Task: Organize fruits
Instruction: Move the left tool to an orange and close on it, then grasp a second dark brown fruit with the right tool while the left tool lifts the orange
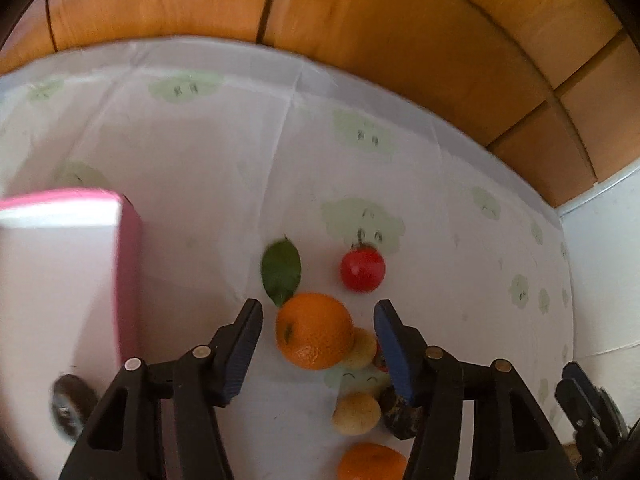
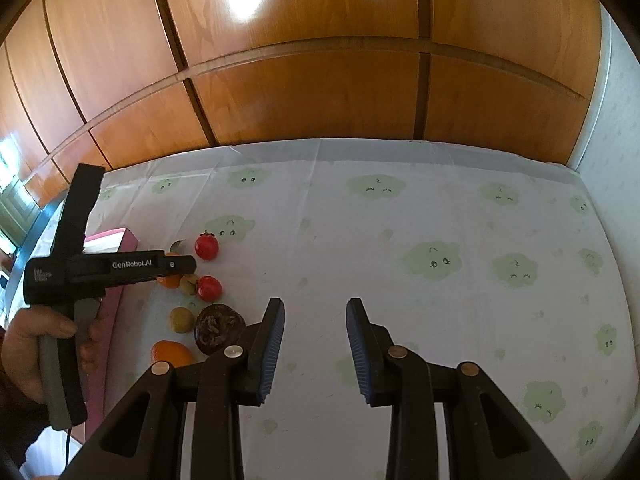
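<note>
My left gripper (image 1: 318, 312) is open, its fingers on either side of a large orange (image 1: 315, 330) with a green leaf (image 1: 281, 270) beside it. A red fruit (image 1: 363, 269) lies just beyond. Two small yellow-brown fruits (image 1: 356, 413), a dark brown fruit (image 1: 402, 414) and a second orange (image 1: 370, 462) lie nearer. In the right wrist view the left gripper (image 2: 176, 265) hovers over the fruit cluster, with two red fruits (image 2: 207, 246), the dark fruit (image 2: 219, 328) and an orange (image 2: 171, 354) visible. My right gripper (image 2: 315, 312) is open and empty above the cloth.
A pink-and-white box (image 1: 60, 280) stands left of the fruits; it also shows in the right wrist view (image 2: 112, 242). The table carries a white cloth with green cloud prints (image 2: 400, 240). Wooden cabinet doors (image 2: 320, 80) stand behind the table.
</note>
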The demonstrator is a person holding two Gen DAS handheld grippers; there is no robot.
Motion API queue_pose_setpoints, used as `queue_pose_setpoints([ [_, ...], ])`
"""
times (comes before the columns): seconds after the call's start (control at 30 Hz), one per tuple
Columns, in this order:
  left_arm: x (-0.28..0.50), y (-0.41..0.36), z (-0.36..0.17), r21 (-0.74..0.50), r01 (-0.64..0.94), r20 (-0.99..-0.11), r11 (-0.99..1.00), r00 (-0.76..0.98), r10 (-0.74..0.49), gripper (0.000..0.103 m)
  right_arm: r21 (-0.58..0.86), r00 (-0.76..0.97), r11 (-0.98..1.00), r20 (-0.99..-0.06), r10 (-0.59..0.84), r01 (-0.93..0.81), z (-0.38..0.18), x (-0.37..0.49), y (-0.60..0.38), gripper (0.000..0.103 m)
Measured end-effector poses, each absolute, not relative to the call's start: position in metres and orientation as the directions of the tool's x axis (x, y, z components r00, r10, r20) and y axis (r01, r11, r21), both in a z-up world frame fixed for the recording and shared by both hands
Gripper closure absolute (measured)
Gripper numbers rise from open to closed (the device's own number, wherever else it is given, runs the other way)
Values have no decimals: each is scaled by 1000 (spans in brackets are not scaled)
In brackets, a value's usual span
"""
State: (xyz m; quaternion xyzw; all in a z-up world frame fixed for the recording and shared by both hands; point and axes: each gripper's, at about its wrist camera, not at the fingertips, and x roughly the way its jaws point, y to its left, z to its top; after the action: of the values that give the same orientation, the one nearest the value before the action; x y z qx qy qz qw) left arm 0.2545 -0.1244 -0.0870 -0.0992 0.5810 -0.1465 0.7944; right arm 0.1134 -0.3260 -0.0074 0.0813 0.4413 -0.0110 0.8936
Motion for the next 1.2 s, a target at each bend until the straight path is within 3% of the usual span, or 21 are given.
queue_pose_setpoints([
  [0.03,253,-125,-89,-322,118,-893,939,292,-343,52,135,609,986,-791,50,95,-8,114,-327,71],
  [0.07,251,-124,-87,-308,121,-890,943,312,-331,64,137,608,986,-792,50,97,-9,114,-327,71],
  [0.33,232,-104,-65,-343,135,-852,930,372,-368,64,120,579,989,-814,46,90,-18,117,-326,71],
  [0.63,163,-86,-20,-252,279,-797,927,484,-362,64,267,467,963,-847,253,-37,-37,122,-308,71],
  [0.8,136,-62,-11,-244,279,-777,929,516,-360,64,237,433,967,-865,252,-90,-44,120,-290,71],
  [1.0,106,-21,-10,-248,235,-766,940,547,-338,64,255,416,967,-878,238,-15,-52,121,-301,71],
  [1.2,80,18,-18,-224,187,-763,957,577,-291,64,419,388,904,-849,359,81,-62,135,-308,68],
])
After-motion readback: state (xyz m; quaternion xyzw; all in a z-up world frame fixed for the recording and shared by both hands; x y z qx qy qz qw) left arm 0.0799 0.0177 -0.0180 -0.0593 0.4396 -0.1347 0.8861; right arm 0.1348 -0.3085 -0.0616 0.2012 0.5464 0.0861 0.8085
